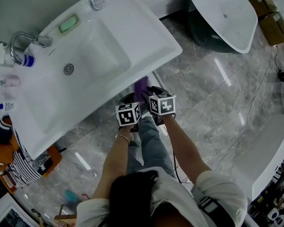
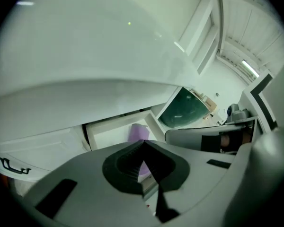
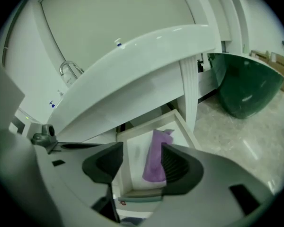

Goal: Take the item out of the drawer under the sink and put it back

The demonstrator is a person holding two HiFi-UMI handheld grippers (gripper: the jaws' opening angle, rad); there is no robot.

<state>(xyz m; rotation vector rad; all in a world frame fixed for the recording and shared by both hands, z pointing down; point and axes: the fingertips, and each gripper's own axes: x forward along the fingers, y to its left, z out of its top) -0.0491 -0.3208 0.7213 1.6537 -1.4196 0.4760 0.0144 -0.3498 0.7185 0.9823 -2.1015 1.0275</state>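
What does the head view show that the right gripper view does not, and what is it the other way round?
Only the head view: the sink's drain, the green soap, the person's forearms and the two marker cubes.
Only the right gripper view: the white inside of the open drawer, and the right tongs standing open, gripping nothing.
Both: the white sink, its faucet, the dark green tub and the purple cloth in the drawer, of which the head view shows only a small part.

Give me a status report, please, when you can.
Left gripper shut, empty. Right gripper open, above cloth. Cloth lying in open drawer. Sink overhangs.
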